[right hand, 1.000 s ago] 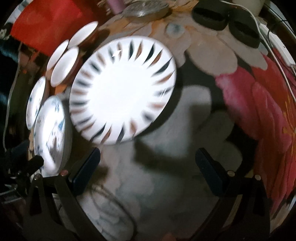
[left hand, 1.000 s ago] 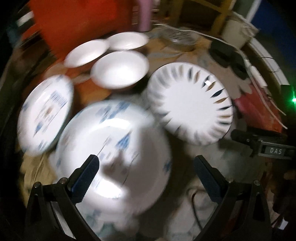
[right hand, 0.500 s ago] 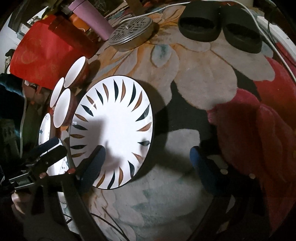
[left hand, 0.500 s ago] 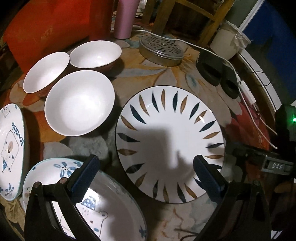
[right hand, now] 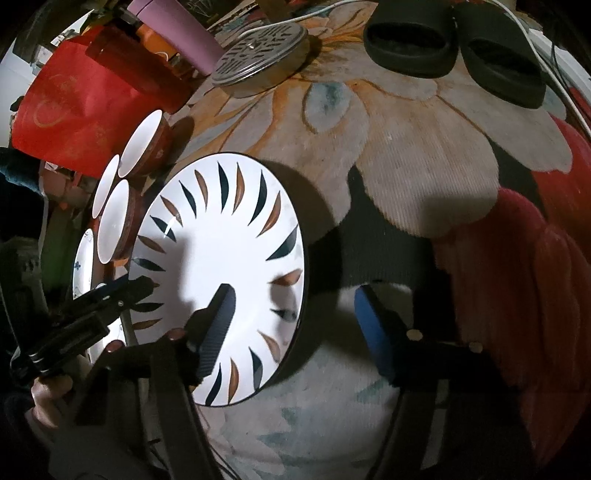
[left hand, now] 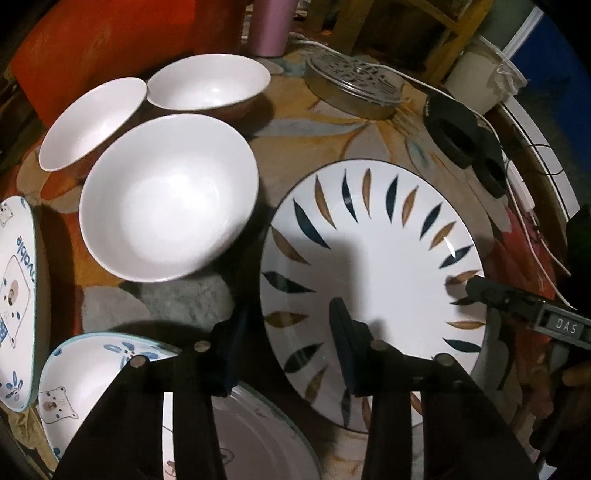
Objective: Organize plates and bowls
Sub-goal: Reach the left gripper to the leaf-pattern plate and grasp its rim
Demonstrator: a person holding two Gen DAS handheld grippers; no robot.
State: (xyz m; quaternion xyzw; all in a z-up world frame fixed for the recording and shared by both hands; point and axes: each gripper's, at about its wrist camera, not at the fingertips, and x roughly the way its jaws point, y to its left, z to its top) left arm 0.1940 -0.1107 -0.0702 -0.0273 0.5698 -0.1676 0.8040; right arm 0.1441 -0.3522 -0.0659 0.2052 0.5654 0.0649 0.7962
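Observation:
A white plate with blue and brown leaf marks lies on the floral rug; it also shows in the right wrist view. My left gripper straddles its near left rim, its jaws partly closed with one finger over the plate and one outside. My right gripper straddles the right rim the same way; whether either grips is unclear. Three white bowls sit to the upper left. Bear-print plates lie at the lower left.
A round metal lid, a pink tumbler and a red bag stand at the back. Black slippers and white cables lie on the rug to the right.
Both grippers moved onto the leaf plate's opposite rims and their jaws narrowed. The left view swung from the bear plate to the leaf plate.

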